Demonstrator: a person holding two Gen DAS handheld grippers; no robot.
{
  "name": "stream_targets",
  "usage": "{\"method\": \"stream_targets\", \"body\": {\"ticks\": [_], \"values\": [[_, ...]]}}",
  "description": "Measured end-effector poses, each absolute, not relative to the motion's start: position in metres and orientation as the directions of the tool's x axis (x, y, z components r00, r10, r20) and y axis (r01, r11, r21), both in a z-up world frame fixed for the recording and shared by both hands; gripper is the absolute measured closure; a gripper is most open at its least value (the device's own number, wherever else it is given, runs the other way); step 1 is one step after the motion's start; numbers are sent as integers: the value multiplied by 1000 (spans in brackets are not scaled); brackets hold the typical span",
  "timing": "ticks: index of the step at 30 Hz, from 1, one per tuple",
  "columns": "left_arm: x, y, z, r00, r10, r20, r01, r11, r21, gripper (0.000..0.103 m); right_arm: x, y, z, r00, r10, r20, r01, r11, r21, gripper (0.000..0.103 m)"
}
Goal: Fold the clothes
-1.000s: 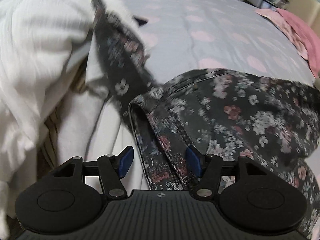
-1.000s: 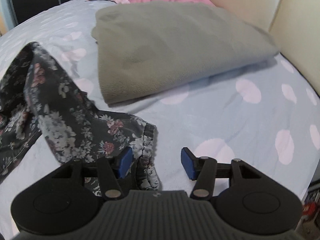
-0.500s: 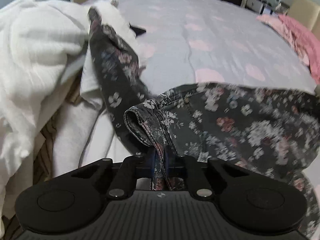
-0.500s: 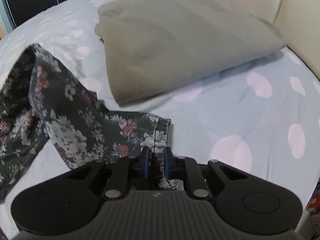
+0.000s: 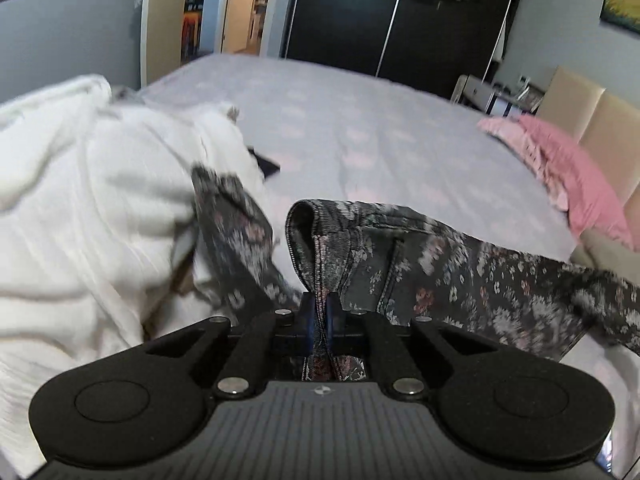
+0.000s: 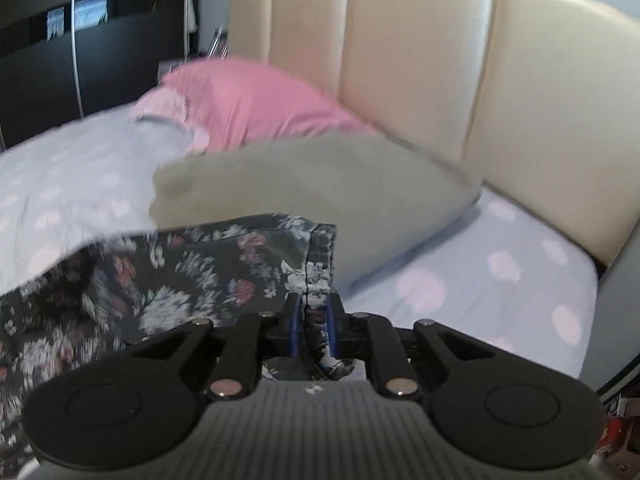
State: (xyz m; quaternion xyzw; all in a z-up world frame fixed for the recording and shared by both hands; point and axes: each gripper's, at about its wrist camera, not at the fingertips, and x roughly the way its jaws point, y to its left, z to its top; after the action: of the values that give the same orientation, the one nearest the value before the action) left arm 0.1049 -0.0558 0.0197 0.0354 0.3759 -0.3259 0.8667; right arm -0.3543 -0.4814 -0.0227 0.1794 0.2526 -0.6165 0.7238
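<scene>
A dark floral garment (image 5: pixel 460 280) hangs stretched between my two grippers above the bed. My left gripper (image 5: pixel 320 312) is shut on one seamed edge of it, with a fold standing up in front of the jaws. My right gripper (image 6: pixel 314 316) is shut on the other hemmed edge of the floral garment (image 6: pixel 192 276), which trails off to the left. Another part of the garment drapes down beside a heap of white clothes (image 5: pixel 92 216) at the left.
The bed (image 5: pixel 360 132) has a pale lilac spotted sheet. A folded grey blanket (image 6: pixel 320 196) and a pink pillow (image 6: pixel 256 108) lie by the beige headboard (image 6: pixel 440 60). Dark wardrobe doors (image 5: pixel 380 16) stand beyond the bed.
Both grippers have shut on the floral garment's edges and lifted it off the bed. Both views have tilted upward, so the room and headboard now show.
</scene>
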Motion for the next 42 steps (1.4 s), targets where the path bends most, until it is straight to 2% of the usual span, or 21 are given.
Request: {"method": "stream_targets", "body": {"ticks": [6, 10, 11, 12, 15, 19, 22, 23, 24, 25, 29, 31, 33, 35, 36, 37, 39, 42], "values": [[123, -30, 67, 536, -559, -633, 568, 793, -220, 100, -389, -487, 42, 56, -871, -488, 994, 92, -50, 89], [142, -32, 78, 577, -500, -646, 566, 815, -126, 100, -399, -504, 70, 71, -870, -488, 996, 85, -5, 89], [148, -36, 73, 579, -481, -658, 557, 823, -112, 100, -397, -509, 71, 68, -867, -493, 997, 82, -7, 90], [155, -40, 68, 581, -462, -670, 548, 831, -97, 100, -391, -515, 67, 44, -867, -497, 997, 68, -31, 103], [173, -50, 52, 593, -407, -695, 519, 853, -57, 100, -377, -535, 51, -12, -858, -513, 996, 33, -79, 103], [192, -61, 24, 577, -355, -735, 512, 859, -12, 100, -366, -565, 24, -15, -820, -572, 999, 12, -44, 103], [198, -71, 7, 578, -308, -756, 513, 857, 43, 100, -360, -574, -10, 79, -739, -669, 994, 105, 1, 91], [199, -74, 1, 579, -291, -762, 514, 856, 63, 100, -357, -577, -21, 110, -707, -699, 991, 135, 19, 82], [202, -76, -2, 578, -282, -766, 513, 856, 72, 100, -355, -580, -33, 139, -674, -726, 986, 163, 38, 66], [204, -76, -4, 576, -279, -768, 509, 858, 70, 100, -352, -582, -45, 162, -642, -749, 981, 189, 50, 62], [210, -76, -11, 574, -269, -773, 496, 866, 67, 100, -346, -583, -97, 121, -571, -812, 979, 205, 2, 62], [212, -77, -14, 573, -262, -776, 492, 868, 70, 100, -349, -586, -119, 91, -535, -840, 981, 194, -18, 57], [212, -77, -16, 573, -256, -779, 486, 871, 71, 100, -353, -586, -133, 114, -486, -866, 980, 197, 18, 56], [213, -78, -15, 574, -253, -779, 475, 878, 65, 100, -350, -585, -141, 123, -472, -873, 977, 214, 23, 60], [213, -78, -15, 575, -251, -779, 470, 880, 63, 100, -347, -584, -143, 119, -477, -871, 974, 225, 10, 66], [212, -79, -15, 578, -250, -777, 466, 883, 62, 100, -343, -583, -145, 115, -482, -868, 972, 236, -3, 78], [209, -79, -13, 586, -247, -771, 465, 883, 70, 100, -333, -577, -142, 107, -501, -859, 960, 276, -42, 88], [204, -75, -6, 597, -257, -760, 464, 883, 66, 100, -328, -566, -122, 120, -537, -835, 949, 309, -62, 91]]}}
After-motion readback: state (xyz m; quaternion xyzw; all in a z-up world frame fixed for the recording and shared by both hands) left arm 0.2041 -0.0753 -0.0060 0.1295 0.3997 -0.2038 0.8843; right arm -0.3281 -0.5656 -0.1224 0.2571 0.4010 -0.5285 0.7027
